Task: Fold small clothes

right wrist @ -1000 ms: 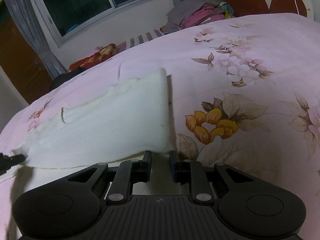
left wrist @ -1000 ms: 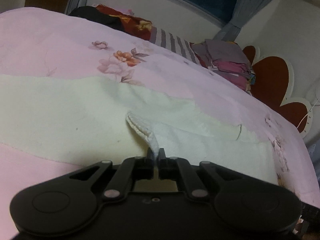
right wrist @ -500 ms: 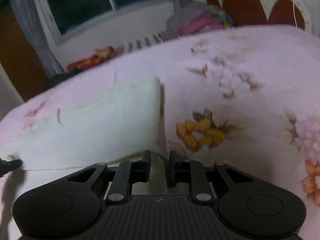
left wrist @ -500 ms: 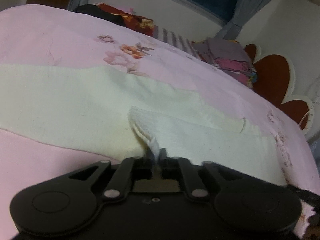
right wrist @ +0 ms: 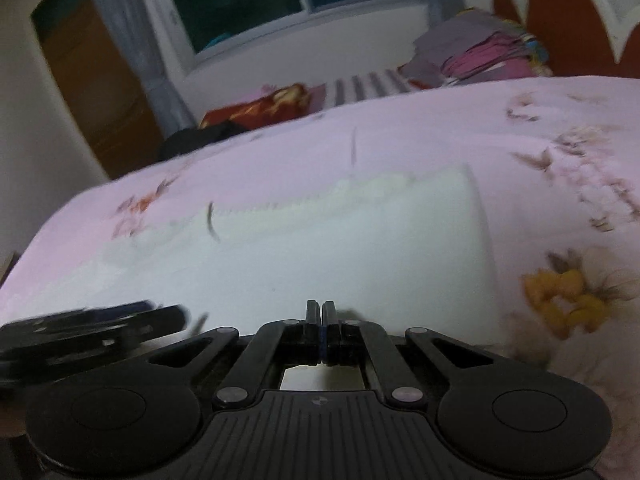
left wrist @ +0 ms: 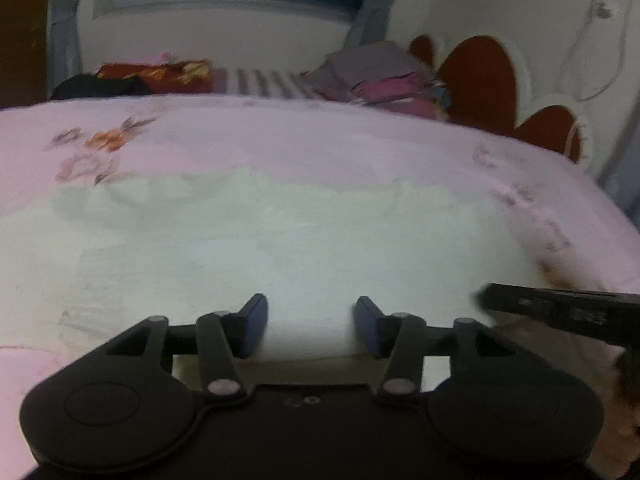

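Observation:
A cream-white cloth (left wrist: 304, 240) lies folded flat on the pink floral bed cover (left wrist: 280, 136). It also shows in the right wrist view (right wrist: 340, 248), with its folded edge to the right. My left gripper (left wrist: 311, 324) is open and empty, low over the cloth's near edge. My right gripper (right wrist: 321, 320) has its jaws pressed together at the cloth's near edge; whether cloth is pinched between them is hidden. The right gripper shows at the right of the left wrist view (left wrist: 560, 308). The left gripper shows at the left of the right wrist view (right wrist: 88, 328).
A pile of folded clothes (left wrist: 380, 76) sits at the far side by the red and white headboard (left wrist: 480, 80). Dark and red fabrics (left wrist: 132, 78) lie under the window. A striped pillow (left wrist: 272, 82) sits between them. Both views are blurred.
My left gripper has opened and let go of the cloth corner, which now lies flat. My right gripper has closed. Both grippers moved closer together along the near edge.

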A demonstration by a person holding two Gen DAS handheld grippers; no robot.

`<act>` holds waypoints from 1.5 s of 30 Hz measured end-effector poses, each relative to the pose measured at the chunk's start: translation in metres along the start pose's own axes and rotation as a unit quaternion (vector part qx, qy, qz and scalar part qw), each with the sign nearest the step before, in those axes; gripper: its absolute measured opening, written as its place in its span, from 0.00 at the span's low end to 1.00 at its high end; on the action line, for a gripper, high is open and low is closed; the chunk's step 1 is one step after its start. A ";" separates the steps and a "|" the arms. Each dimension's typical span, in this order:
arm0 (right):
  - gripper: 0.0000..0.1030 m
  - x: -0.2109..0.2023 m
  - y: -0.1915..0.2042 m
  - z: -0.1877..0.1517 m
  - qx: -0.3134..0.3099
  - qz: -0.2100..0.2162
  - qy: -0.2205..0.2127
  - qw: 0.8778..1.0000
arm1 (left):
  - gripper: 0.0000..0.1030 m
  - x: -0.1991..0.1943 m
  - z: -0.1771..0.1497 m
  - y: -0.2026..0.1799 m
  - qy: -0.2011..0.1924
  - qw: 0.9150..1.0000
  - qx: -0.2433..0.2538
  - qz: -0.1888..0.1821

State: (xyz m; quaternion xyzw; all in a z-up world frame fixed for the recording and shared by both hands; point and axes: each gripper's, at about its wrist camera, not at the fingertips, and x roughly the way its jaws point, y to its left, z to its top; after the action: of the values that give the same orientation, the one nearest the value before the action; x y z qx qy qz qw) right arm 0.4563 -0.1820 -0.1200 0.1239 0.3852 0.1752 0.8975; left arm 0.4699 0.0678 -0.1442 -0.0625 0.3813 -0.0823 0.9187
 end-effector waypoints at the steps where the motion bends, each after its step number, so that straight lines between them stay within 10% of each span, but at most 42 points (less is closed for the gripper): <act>1: 0.00 0.000 -0.004 -0.002 -0.003 -0.003 0.002 1.000 | 0.45 -0.002 0.000 0.007 -0.004 1.000 -0.007 0.005; 8: 0.00 -0.033 -0.075 -0.006 0.037 -0.095 -0.013 0.995 | 0.47 -0.027 -0.014 0.046 -0.016 0.998 0.022 0.056; 19: 0.00 0.050 0.009 0.035 -0.058 0.041 0.029 0.997 | 0.61 0.026 0.026 -0.006 -0.007 0.999 0.036 0.024; 25: 0.00 0.067 -0.067 0.081 0.021 -0.117 -0.002 0.993 | 0.57 0.016 0.027 0.059 -0.003 0.997 -0.003 0.072; 28: 0.00 0.079 -0.081 0.098 0.023 -0.114 0.011 0.993 | 0.57 0.017 0.027 0.060 -0.002 0.997 0.006 0.073; 45: 0.00 -0.023 -0.062 0.016 0.045 -0.079 0.028 0.995 | 0.66 -0.023 -0.007 0.048 -0.007 0.998 0.020 0.058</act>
State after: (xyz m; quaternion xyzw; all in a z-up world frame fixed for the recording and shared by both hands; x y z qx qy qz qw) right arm 0.4668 -0.2486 -0.1170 0.1280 0.4266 0.0897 0.8908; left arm 0.4538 0.1192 -0.1423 -0.0225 0.3763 -0.0359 0.9255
